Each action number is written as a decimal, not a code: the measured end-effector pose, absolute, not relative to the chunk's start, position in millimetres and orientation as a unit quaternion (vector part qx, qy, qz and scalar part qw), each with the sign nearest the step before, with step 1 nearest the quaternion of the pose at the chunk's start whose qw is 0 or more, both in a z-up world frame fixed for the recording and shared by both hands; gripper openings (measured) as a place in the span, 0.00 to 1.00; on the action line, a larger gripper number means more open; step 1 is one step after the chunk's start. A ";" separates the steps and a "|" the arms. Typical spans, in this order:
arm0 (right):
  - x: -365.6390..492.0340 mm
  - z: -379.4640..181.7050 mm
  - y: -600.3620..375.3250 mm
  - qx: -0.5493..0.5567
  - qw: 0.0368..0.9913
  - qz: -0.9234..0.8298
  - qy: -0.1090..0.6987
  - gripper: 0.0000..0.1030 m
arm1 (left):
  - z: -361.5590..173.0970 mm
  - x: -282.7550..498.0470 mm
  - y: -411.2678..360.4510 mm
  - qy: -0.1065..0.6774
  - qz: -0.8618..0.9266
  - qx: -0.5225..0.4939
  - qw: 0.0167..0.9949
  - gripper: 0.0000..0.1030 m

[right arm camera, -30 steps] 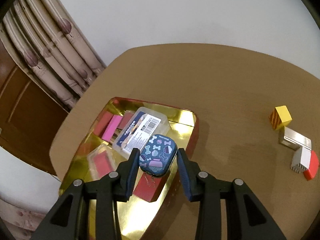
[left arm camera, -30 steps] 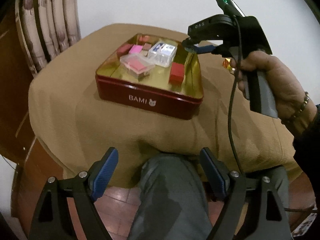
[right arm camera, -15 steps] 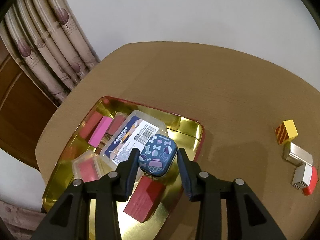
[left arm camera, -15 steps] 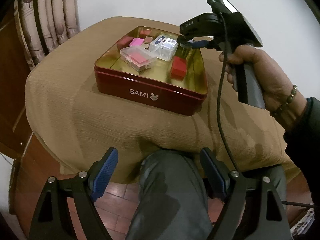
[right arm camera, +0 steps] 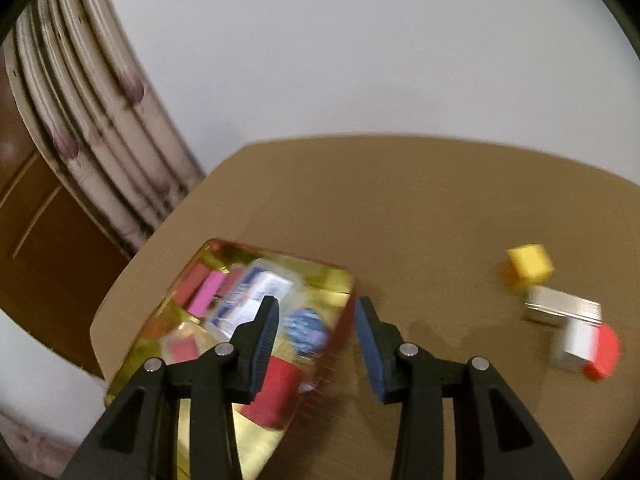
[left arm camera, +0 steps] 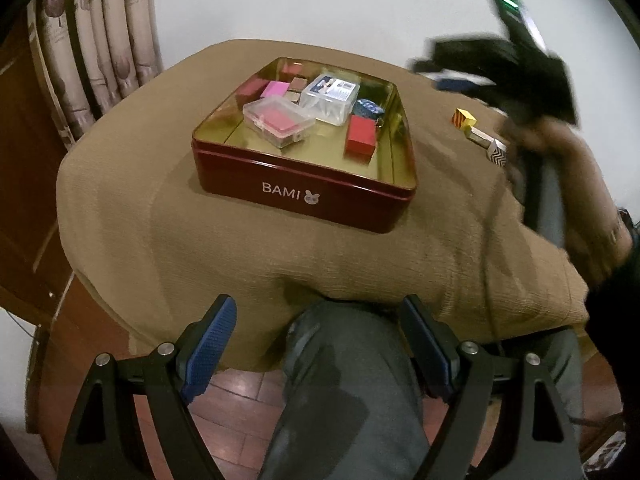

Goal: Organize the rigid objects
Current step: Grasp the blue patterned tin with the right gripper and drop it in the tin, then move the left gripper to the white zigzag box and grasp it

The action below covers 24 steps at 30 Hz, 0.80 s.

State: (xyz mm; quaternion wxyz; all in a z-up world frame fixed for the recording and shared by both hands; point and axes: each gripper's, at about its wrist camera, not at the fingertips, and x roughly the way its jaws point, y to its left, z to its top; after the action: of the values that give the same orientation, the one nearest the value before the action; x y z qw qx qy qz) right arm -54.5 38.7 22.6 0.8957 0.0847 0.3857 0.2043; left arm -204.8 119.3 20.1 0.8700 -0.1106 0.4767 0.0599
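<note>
Bench (left arm camera: 224,248) with tan cloth carries everything. Red tin (left arm camera: 304,196) (BAMI on the front, gold inside) sits mid-bench and is the collection point, going by what's in it.

Already in the tin, as far as visible:
- clear box with label (left arm camera: 330,98) at the back
- clear case with red insert (left arm camera: 279,125) toward the front left
- red block (left arm camera: 361,140) on the right side
- blue patterned pouch (left arm camera: 369,109) behind the red block, next to the labelled box; lying loose, nothing gripping it
- pink block (left arm camera: 274,89) plus a few dark red/brown pieces in the back-left corner, too small to separate

Still out on the bench, well apart from the tin on the right:
- yellow block (right arm camera: 530,266)
- silver block (right arm camera: 562,307) just beside it
- white striped block (right arm camera: 578,338) touching a red half-round (right arm camera: 606,354)

So roughly two thirds done by my count; four pieces left, all in one cluster.

Right hand-held gripper (right arm camera: 316,334): fingers spread, nothing between them, above the tin's right edge (frame is motion-blurred, so it's on the move). Judgement: it's free to go for the cluster on the right.

Left hand-held gripper (left arm camera: 318,344): fingers wide apart, empty, low over the person's knee (left arm camera: 344,360) at the near bench edge, well away from any piece.
</note>
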 end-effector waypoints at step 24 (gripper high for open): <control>-93.3 -69.1 -267.2 0.158 0.901 -0.073 0.398 0.46 | 35.1 -151.9 -4.0 0.488 -0.040 0.008 0.872 0.80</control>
State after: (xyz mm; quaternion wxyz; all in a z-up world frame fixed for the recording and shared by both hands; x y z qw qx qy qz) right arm -93.3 -267.2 -69.1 0.9006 0.1578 0.3982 -0.0735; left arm -151.9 -4.0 35.1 0.8721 0.0080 0.4876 -0.0396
